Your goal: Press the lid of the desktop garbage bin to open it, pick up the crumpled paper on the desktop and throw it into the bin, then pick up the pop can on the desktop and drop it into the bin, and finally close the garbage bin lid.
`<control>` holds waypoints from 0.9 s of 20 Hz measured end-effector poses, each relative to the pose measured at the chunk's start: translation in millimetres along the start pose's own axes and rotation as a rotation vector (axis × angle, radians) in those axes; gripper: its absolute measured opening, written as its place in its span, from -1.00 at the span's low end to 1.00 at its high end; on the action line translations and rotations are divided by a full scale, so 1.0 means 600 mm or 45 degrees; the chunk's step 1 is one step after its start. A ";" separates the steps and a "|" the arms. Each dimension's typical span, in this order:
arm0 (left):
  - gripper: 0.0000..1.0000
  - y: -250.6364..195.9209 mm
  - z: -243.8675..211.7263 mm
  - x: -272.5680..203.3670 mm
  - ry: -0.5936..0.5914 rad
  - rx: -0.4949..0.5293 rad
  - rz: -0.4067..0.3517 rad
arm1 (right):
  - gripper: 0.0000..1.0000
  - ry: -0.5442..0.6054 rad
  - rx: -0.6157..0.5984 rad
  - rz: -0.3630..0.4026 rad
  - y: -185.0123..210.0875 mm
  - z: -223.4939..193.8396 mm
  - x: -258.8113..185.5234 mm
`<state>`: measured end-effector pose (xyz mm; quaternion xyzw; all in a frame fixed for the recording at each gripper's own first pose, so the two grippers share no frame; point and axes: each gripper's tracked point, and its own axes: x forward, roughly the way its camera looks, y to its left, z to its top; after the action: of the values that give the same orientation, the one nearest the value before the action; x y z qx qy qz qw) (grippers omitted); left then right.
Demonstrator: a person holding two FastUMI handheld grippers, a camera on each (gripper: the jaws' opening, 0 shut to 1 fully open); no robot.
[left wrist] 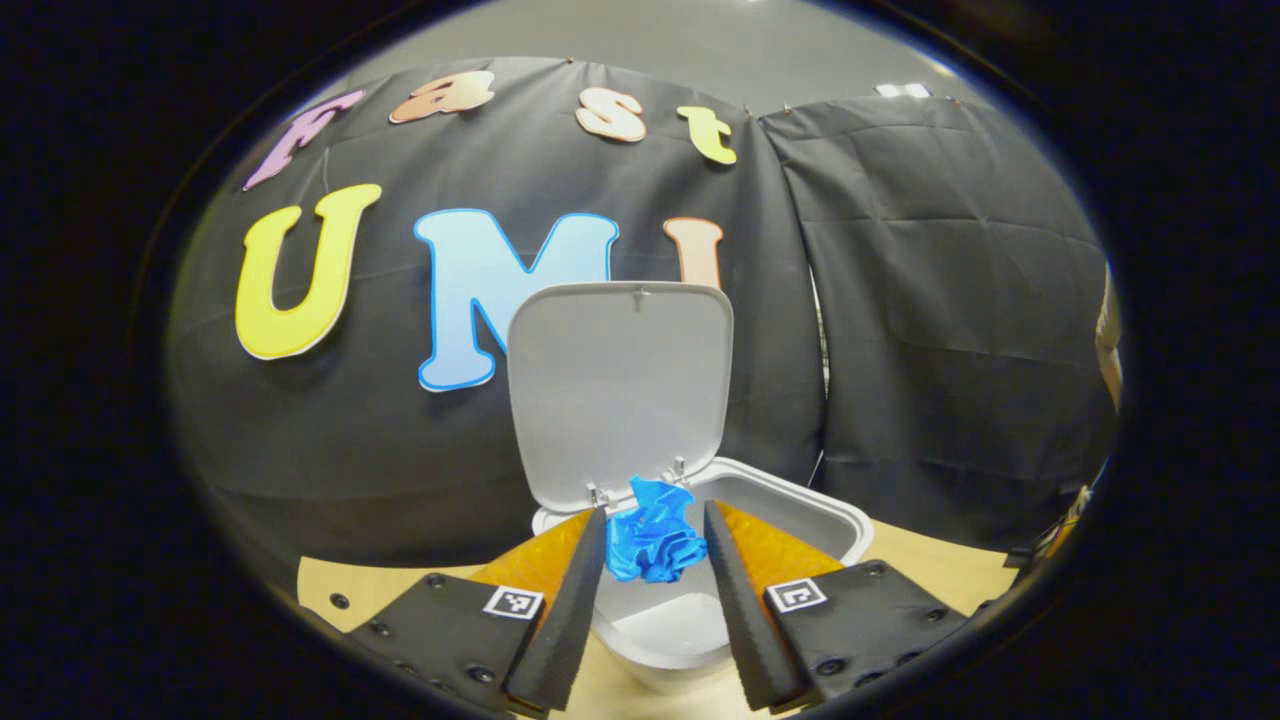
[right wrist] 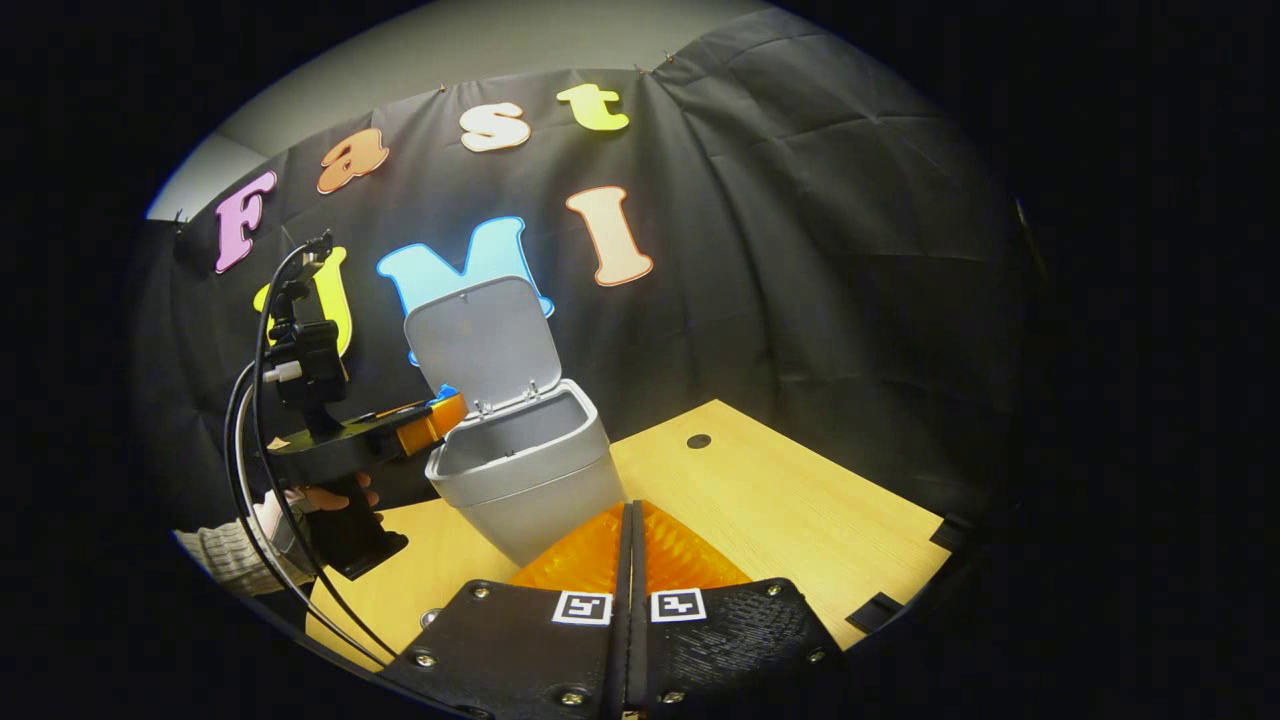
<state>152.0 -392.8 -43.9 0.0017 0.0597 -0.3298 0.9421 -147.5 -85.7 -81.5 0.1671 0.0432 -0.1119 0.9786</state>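
Blue crumpled paper (left wrist: 652, 535) held over the open garbage bin (left wrist: 800, 505).

In the left gripper view, the left gripper (left wrist: 655, 540) is clenched on the paper, both fingers pressing its sides, directly above the bin's mouth and just in front of the hinges. The lid (left wrist: 620, 385) stands upright, swung back toward the booth wall. In the right gripper view, the bin (right wrist: 530, 470) sits on the wooden desktop (right wrist: 780, 510) with its lid (right wrist: 485, 335) raised; the left gripper (right wrist: 440, 412) reaches to the bin's rim, a hand (right wrist: 330, 497) gripping its handle. The right gripper (right wrist: 630, 530) is clenched with nothing between its fingers, low over the desktop near the bin's base. No can is evident in these views.
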 end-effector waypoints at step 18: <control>0.71 0.080 0.005 -0.040 -0.019 -0.034 0.110 | -0.99 0.046 -0.006 0.077 0.040 -0.022 0.018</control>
<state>163.6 -340.5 -39.8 -0.0105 0.0571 -0.2882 0.9558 -132.2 -61.6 -87.7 0.1682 0.0560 -0.0791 0.9810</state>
